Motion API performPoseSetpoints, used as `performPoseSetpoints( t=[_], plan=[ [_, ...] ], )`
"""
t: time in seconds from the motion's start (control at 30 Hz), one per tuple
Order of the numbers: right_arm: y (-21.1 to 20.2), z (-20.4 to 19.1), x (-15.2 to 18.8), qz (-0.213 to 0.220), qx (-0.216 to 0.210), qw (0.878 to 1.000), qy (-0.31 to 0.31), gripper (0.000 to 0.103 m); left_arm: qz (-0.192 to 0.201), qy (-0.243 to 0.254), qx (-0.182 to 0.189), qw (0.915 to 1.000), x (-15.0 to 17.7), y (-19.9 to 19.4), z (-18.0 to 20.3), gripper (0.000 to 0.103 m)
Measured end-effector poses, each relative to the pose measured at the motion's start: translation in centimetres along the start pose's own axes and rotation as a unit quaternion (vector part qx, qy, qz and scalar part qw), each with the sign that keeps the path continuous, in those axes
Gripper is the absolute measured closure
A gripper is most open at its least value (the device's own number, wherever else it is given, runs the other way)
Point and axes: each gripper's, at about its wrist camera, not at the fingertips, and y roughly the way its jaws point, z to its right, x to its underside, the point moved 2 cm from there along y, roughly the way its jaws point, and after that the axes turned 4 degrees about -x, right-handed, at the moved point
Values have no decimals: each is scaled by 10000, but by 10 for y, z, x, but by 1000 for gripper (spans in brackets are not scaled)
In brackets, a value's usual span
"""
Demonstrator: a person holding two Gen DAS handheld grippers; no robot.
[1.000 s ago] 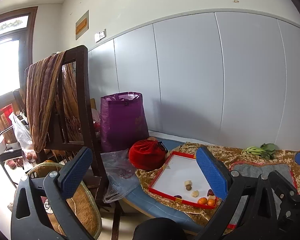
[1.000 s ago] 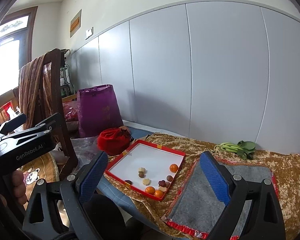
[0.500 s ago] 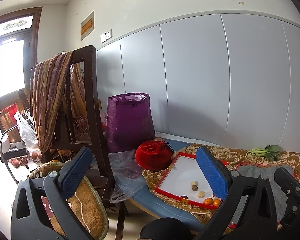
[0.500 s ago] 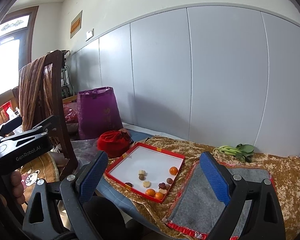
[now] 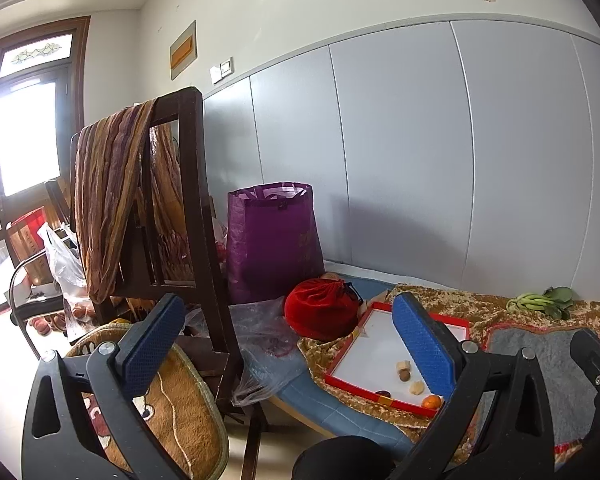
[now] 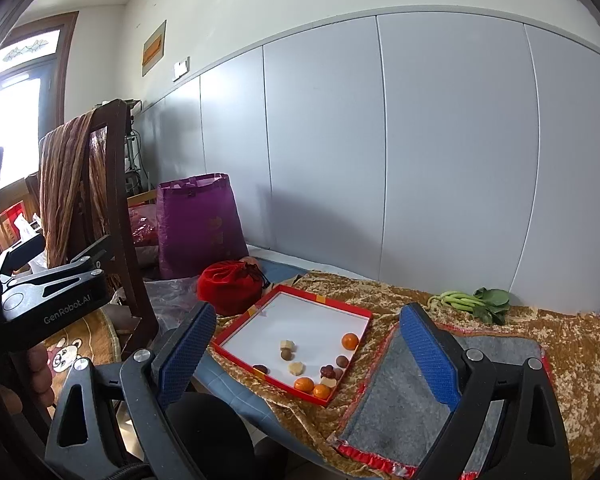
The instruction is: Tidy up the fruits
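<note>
Both grippers have drifted slightly rightward since a second ago; the left gripper (image 5: 288,344) and right gripper (image 6: 312,354) hang wide open, holding nothing; the red tray (image 6: 260,308) of fruits (image 6: 349,341) lies beyond the right jaws at 12 o'clock; a red pouch (image 6: 230,286) and purple bag (image 6: 198,226) stand at 10 o'clock; a grey mat (image 6: 400,412) lies beneath.

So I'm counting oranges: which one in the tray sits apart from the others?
The orange by the tray's right wall, farther back; the other two touch at the front corner.
</note>
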Motion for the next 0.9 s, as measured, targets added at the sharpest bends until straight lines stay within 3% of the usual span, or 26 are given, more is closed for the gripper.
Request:
performPoseSetpoints(
  t=[0.9],
  plan=[
    [9, -4, -1, -34, -24, 10000, -34, 9, -116, -3, -18, 9999, 0, 19, -6, 0]
  ],
)
